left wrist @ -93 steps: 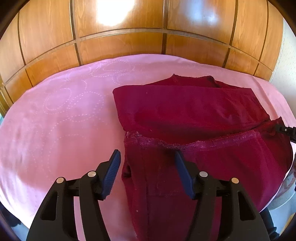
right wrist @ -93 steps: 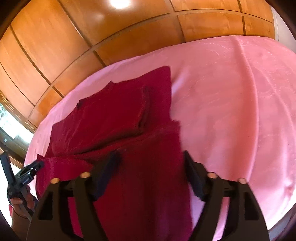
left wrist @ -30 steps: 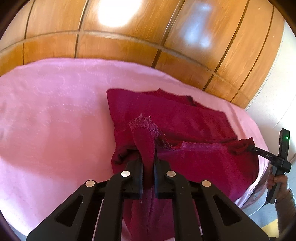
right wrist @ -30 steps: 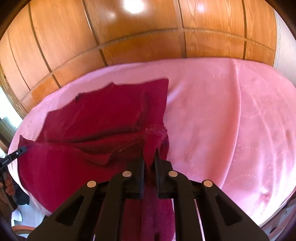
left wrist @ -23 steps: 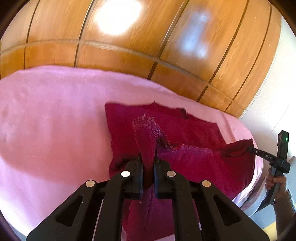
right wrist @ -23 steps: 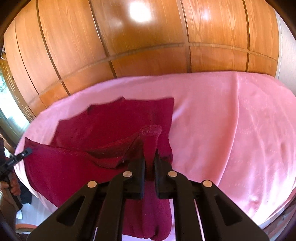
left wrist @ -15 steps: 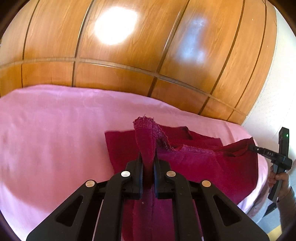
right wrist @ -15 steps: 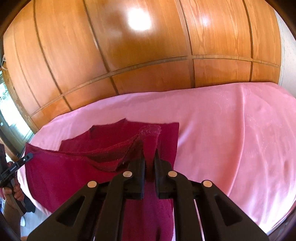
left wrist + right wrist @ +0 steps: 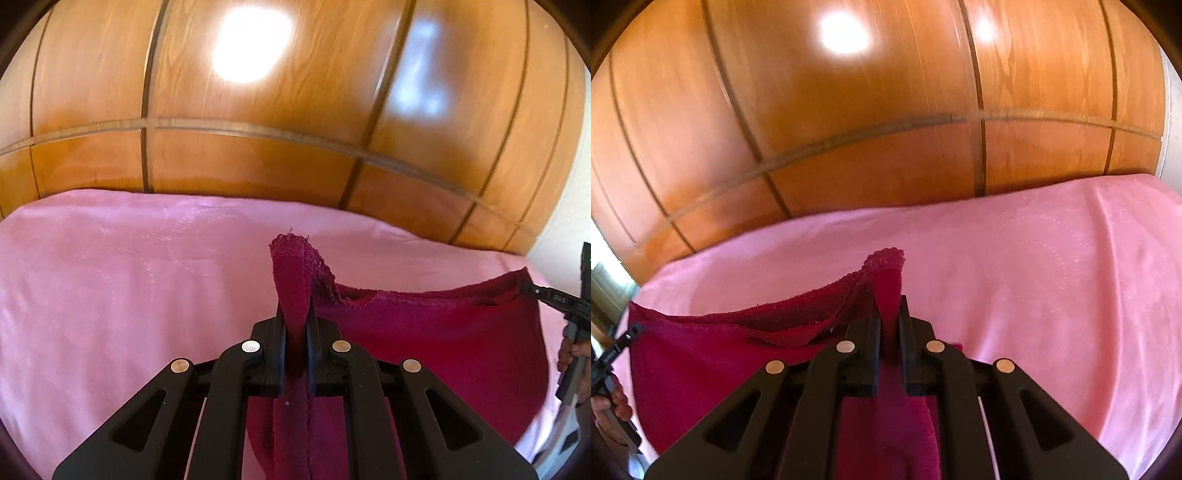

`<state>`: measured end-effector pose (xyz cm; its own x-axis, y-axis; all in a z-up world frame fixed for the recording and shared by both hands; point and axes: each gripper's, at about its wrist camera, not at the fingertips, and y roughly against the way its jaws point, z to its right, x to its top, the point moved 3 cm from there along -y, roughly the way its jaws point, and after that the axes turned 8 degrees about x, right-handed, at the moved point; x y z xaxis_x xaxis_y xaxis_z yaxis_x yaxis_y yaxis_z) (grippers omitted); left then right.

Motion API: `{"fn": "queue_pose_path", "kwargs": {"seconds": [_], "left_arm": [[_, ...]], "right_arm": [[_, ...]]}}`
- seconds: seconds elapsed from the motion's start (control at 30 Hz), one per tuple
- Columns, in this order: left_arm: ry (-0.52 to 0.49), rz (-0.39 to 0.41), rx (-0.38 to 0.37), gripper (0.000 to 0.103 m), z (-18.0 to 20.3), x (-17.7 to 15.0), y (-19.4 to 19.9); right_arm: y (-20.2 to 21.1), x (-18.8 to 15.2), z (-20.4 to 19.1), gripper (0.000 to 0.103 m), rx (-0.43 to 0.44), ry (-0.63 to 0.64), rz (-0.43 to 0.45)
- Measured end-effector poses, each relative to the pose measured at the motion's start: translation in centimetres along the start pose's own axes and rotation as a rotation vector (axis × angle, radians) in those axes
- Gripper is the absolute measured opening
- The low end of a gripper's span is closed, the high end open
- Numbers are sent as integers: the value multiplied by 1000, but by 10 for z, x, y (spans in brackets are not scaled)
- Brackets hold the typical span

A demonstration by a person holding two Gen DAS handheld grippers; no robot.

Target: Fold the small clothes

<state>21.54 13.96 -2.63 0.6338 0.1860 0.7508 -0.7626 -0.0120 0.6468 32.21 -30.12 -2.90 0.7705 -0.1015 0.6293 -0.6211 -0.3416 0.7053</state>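
The left claw [image 9: 295,325] is pinched tight on one corner of the dark red garment [image 9: 436,347], its two black fingers [image 9: 277,332] pressed against the cloth with a fold of fabric standing up between them and a lace-trimmed edge curling over above the tips. The right claw [image 9: 888,325] is clamped the same way on the other corner of the garment [image 9: 713,354], with a stitched hem rising out of the closed tips. In the left wrist view the right claw [image 9: 532,290] also shows at the far right edge, gripped by the person's hand [image 9: 570,352], with the top hem of the cloth sagging in a shallow curve across to it. In the right wrist view the left claw [image 9: 629,336] appears at the far left edge, biting the opposite corner. The garment hangs between the two claws, lifted off the pink bedspread [image 9: 110,280], its lower part dropping out of sight at the near edge of both views. Behind the bed stands a glossy wooden panelled wall [image 9: 258,147] with bright reflections.
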Motion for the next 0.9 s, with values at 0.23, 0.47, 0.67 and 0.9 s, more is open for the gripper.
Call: {"fn": "queue_pose_path", "kwargs": {"seconds": [0.23,0.47,0.67,0.9], "left_arm": [[-3,-112,73,8,-2,-9,-52],[55,-102,-12,21,-21,-33,-6],[12,-152,-123,24,-18,-95,48],[54,-209,-188,54,-11,-150,74]], "right_arm": [[-33,-12,20,19,38,-70,-81],[45,-45,36,41,167,-97,-31],[106,-114,44,41,245,-66,-99],[105,-162,46,41,240,-50,-181]]}}
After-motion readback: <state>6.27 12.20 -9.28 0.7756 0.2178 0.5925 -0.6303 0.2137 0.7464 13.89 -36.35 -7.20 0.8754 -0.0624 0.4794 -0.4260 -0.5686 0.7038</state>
